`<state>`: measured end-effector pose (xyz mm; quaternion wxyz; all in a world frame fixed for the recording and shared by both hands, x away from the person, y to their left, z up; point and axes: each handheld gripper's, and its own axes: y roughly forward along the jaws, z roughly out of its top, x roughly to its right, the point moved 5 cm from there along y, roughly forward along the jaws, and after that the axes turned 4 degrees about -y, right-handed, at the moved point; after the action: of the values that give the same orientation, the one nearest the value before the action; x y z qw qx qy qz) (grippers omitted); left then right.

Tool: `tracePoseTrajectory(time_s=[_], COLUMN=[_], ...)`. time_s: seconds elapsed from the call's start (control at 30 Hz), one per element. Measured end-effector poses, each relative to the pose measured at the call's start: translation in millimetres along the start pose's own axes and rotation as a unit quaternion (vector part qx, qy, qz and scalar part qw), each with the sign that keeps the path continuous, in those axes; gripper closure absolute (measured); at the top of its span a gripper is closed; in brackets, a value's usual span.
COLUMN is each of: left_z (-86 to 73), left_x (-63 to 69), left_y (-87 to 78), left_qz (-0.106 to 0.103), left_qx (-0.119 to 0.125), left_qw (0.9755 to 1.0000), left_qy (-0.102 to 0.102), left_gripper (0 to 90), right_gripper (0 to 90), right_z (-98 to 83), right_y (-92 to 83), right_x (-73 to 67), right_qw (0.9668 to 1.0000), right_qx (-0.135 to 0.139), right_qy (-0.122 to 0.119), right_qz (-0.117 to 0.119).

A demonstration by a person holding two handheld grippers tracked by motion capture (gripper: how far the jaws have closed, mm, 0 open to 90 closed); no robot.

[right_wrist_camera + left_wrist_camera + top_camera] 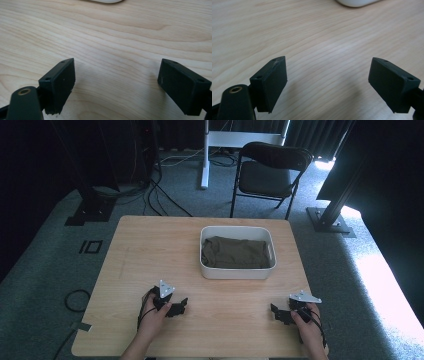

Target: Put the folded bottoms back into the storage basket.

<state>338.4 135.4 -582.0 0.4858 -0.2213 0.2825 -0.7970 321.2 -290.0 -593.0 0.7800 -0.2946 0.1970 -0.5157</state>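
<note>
Light wooden table point(150, 255); white tub point(237, 270) resting right of centre.

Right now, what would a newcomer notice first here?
First, the white bin at the table's far middle, with a folded dark olive cloth inside. Then the left gripper and right gripper resting near the front edge, jaws apart over bare wood.

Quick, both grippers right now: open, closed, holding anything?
Left gripper: open, jaws wide apart over bare wooden table, holding nothing.
Right gripper: open, jaws wide apart over the table, holding nothing.
</note>
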Motion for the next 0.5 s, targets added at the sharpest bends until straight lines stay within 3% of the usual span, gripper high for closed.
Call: tracePoseTrajectory(time_s=[0.17,0.33,0.5], left_z=[-5.6,-8.0,-13.2], left_x=[-5.3,-12.2,-18.1], left_y=[-3.1,-5.8,-8.0], left_qz=[0.012,0.023,0.033], left_qx=[-0.007,0.006,-0.011], left_qw=[0.9998,0.9992,0.9989], left_qy=[-0.013,-0.034,-0.031], left_gripper=[16.7,16.7,16.7], right_gripper=[14.2,13.2,13.0], right_z=[-1.5,-1.6,-1.6], right_y=[-0.4,0.6,0.7], right_x=[2.2,0.9,1.3], right_qw=[0.9998,0.9995,0.9995], right_qx=[-0.007,-0.012,-0.012], right_qy=[0.003,-0.003,-0.002], right_qz=[-0.017,-0.029,-0.030])
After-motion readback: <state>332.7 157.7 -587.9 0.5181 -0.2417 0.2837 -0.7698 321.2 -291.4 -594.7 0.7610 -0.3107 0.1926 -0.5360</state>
